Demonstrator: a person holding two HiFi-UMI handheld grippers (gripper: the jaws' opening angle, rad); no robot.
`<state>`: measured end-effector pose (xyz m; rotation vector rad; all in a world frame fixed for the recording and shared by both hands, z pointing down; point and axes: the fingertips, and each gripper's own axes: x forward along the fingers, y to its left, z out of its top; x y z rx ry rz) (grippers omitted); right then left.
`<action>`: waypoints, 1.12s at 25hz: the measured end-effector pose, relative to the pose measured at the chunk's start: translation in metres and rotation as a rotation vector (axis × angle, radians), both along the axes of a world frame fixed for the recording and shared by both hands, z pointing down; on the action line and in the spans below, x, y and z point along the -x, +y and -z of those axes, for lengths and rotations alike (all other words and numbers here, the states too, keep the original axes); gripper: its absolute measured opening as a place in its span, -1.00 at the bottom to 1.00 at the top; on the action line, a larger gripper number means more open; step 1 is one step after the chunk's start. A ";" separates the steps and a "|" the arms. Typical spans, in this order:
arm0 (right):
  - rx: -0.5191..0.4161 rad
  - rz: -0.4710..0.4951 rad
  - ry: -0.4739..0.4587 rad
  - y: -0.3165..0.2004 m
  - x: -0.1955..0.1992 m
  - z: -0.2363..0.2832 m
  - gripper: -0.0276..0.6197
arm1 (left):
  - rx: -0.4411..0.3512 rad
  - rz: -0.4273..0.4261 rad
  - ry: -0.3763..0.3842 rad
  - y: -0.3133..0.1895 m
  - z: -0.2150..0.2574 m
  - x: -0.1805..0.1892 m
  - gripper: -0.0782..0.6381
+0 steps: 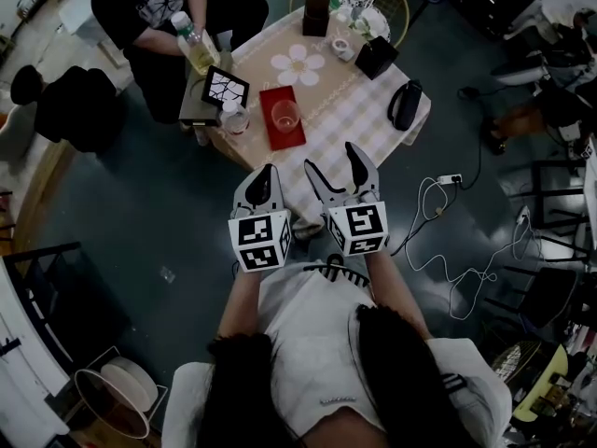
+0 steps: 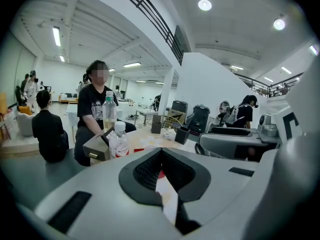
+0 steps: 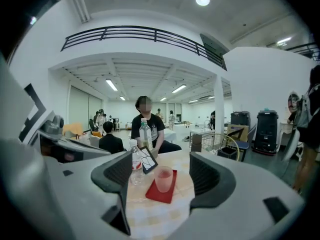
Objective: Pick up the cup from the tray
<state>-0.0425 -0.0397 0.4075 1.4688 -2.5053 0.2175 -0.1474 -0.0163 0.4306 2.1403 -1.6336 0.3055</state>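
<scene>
A clear pinkish cup (image 1: 285, 114) stands upright on a red tray (image 1: 280, 134) near the front left of a checked-cloth table (image 1: 350, 110). Both grippers hover off the table's near edge, short of the tray. In the head view my left gripper (image 1: 265, 173) has its fingers together and holds nothing. To its right, my right gripper (image 1: 334, 161) stands wide open and empty. The right gripper view frames the cup (image 3: 164, 179) and tray (image 3: 159, 193) between the spread fingers, well ahead of them. In the left gripper view, the tray shows only as a red sliver through the jaws.
A water bottle (image 1: 235, 119) and a box with a marker card (image 1: 224, 90) stand just left of the tray. A seated person (image 1: 154, 7) holds another bottle at the far left corner. A black pouch (image 1: 405, 104), flower mat (image 1: 298, 63) and small containers occupy the table. Cables (image 1: 448, 250) lie on the floor at the right.
</scene>
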 end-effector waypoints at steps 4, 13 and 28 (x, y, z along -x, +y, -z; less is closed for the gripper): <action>0.005 0.021 0.003 -0.008 0.006 -0.006 0.14 | 0.012 0.016 -0.001 -0.007 -0.006 0.008 -0.77; 0.038 0.083 0.030 -0.038 0.021 -0.023 0.20 | 0.030 0.028 -0.013 -0.033 -0.018 0.011 -0.76; 0.129 0.135 0.082 -0.093 0.045 -0.072 0.31 | 0.111 0.048 -0.032 -0.067 -0.044 0.020 -0.76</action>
